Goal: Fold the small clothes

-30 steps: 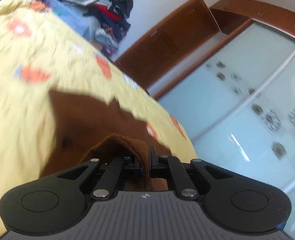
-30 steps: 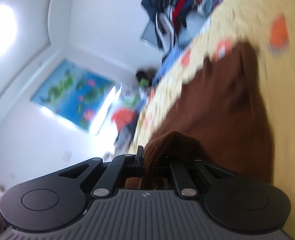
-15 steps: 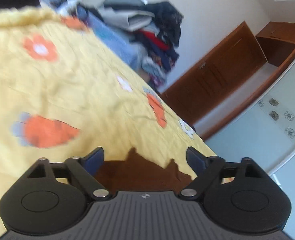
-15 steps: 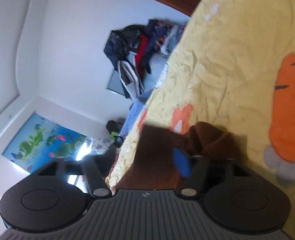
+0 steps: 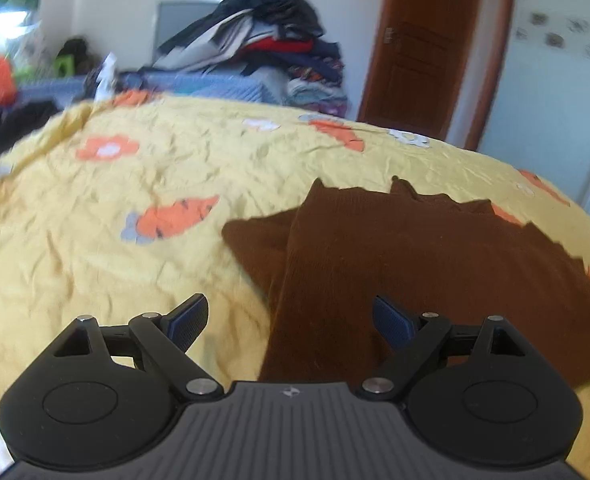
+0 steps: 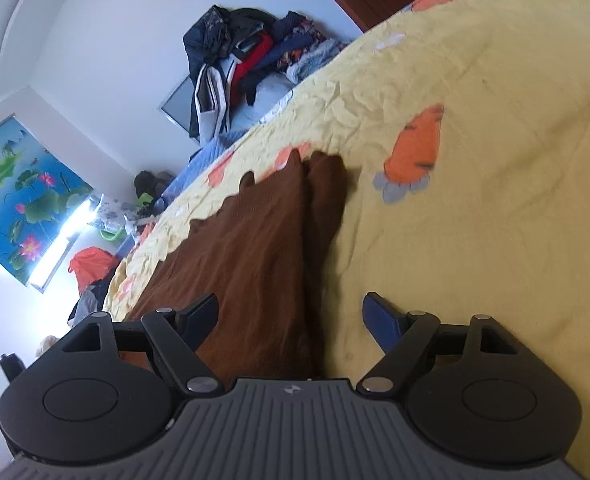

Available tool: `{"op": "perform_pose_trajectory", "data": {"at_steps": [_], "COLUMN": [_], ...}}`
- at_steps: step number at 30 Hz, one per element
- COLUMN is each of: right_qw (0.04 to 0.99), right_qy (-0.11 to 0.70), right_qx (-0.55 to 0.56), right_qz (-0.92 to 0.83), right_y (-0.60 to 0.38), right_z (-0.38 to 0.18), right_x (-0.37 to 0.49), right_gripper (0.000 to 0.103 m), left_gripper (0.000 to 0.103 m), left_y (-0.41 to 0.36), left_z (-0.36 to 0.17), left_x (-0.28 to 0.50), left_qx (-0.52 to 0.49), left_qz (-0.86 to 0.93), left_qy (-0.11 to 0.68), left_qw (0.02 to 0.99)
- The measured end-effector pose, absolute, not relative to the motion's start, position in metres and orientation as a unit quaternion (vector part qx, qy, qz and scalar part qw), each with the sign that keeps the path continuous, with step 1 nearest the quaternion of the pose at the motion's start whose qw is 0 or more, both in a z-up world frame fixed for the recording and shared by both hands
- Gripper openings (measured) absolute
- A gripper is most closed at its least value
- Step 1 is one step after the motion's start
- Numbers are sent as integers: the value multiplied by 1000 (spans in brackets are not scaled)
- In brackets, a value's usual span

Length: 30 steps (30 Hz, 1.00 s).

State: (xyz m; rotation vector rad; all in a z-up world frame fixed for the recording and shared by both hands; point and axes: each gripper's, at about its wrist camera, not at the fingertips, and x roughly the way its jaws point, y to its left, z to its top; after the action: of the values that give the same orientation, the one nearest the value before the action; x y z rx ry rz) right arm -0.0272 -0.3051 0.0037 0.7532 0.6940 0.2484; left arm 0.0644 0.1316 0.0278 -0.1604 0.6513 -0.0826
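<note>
A brown knit garment lies folded flat on the yellow bedsheet; its near edge reaches under both cameras. It also shows in the right wrist view, with a folded strip along its right side. My left gripper is open and empty, just above the garment's left fold edge. My right gripper is open and empty, over the garment's right edge, with the right finger above bare sheet.
The yellow sheet has orange carrot and flower prints. A pile of clothes sits beyond the bed's far edge, also in the right wrist view. A brown door stands at the back right.
Both grippers were shut on the brown garment a second ago, then opened and let it go. They have since drawn back, and the garment lies flat on the sheet.
</note>
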Motion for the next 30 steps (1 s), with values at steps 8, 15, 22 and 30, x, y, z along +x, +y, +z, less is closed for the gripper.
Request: {"op": "perform_pose_trajectory", "data": {"at_steps": [8,15,22,30], "right_qw": [816,808,796,795], "right_qy": [335,315,329,313], "right_qx": [443,471,482,484], "right_qz": [162,164,160,188], "right_y": [-294,-261,-261,-268], "right_z": [2,0,-20,-15], "right_x": [-52,11,24,12], "right_gripper": [85,96,38,15], "left_gripper": [90,89,21,7], "left_y": [162,147,146,144], "left_z": [-5,-12,-16,4], "left_x": [-8,31,41,32], "left_qx": [-383,-453,-423,-383], "left_qz": [-69,-55,-21,-33], "left_qy": [331,313,342,339], "left_qw": [859,833,839,859]}}
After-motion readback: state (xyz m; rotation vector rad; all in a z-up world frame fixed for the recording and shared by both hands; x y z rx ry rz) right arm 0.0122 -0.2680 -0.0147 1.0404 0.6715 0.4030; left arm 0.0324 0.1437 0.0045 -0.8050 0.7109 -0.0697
